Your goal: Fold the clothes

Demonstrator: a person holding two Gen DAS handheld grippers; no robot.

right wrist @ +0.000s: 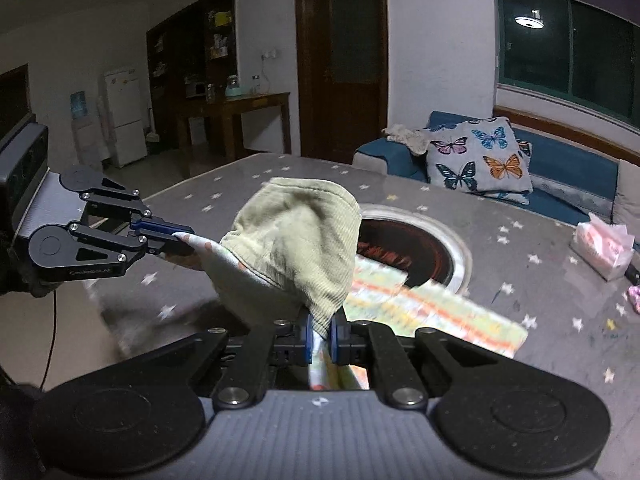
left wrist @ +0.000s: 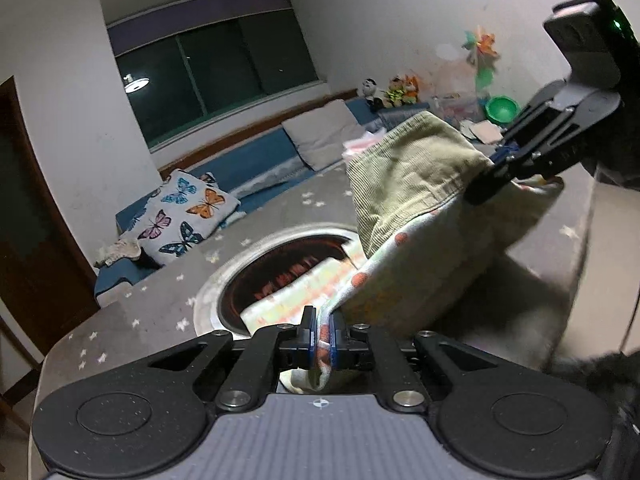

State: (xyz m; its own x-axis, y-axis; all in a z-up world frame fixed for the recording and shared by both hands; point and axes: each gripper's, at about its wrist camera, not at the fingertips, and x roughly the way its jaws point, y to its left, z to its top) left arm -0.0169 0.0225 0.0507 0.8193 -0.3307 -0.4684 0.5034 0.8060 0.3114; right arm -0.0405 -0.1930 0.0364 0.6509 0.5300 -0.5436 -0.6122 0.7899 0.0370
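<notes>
Garment point(left wrist: 404, 184) pinched by L tool point(left wrist: 320, 326) & R tool point(right wrist: 320, 330).

Left gripper point(left wrist: 321, 330): at 6 o'clock, pads clamped on the garment's patterned hem.
Right gripper point(left wrist: 486, 184): at 2 o'clock, closed on the opposite edge.
Garment point(left wrist: 412, 184): green corduroy, dotted lining, hanging between both grippers.
Table point(left wrist: 168, 304): grey, star-printed, round opening at centre.
Butterfly cushion point(left wrist: 182, 216): at 9 o'clock.

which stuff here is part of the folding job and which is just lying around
In the job:
green corduroy garment
left gripper
right gripper
patterned cloth on the table

Lying about:
butterfly pillow
tissue pack
plush toys
green bowl
</notes>
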